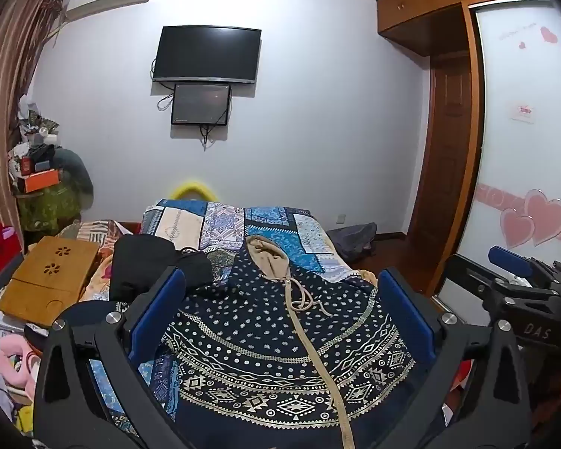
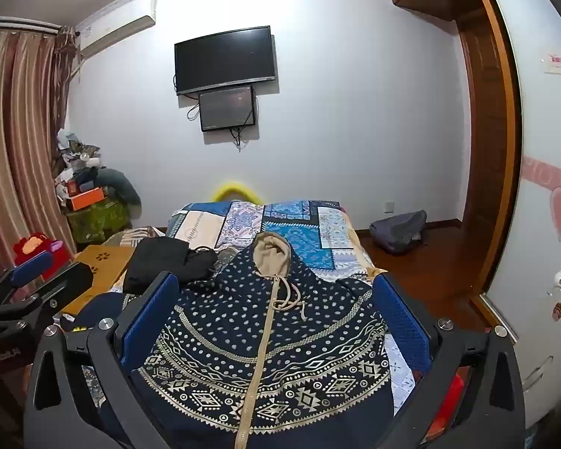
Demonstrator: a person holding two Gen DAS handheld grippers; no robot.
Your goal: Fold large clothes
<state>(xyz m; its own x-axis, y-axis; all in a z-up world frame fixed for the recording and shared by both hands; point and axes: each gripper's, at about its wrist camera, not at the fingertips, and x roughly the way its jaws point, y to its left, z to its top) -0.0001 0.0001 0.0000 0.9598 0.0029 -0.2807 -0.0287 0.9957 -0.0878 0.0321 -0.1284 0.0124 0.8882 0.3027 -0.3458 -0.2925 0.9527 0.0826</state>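
Below both wide-open, empty hand-held grippers (image 1: 280, 299) (image 2: 276, 307): hooded garment (image 1: 280, 336) flat on bed (image 1: 280, 224).

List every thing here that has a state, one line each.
Hoodie: spread flat on the bed, front up, zipped, not yet folded.
Hood: lying open, beige lining up.
Drawstring: loose on the chest.
Left tool: open, holding nothing.
Right tool: open, holding nothing.
TV: off.
Small screen: dark.
Black garment: bunched beside the hoodie.
Curtain: drawn.
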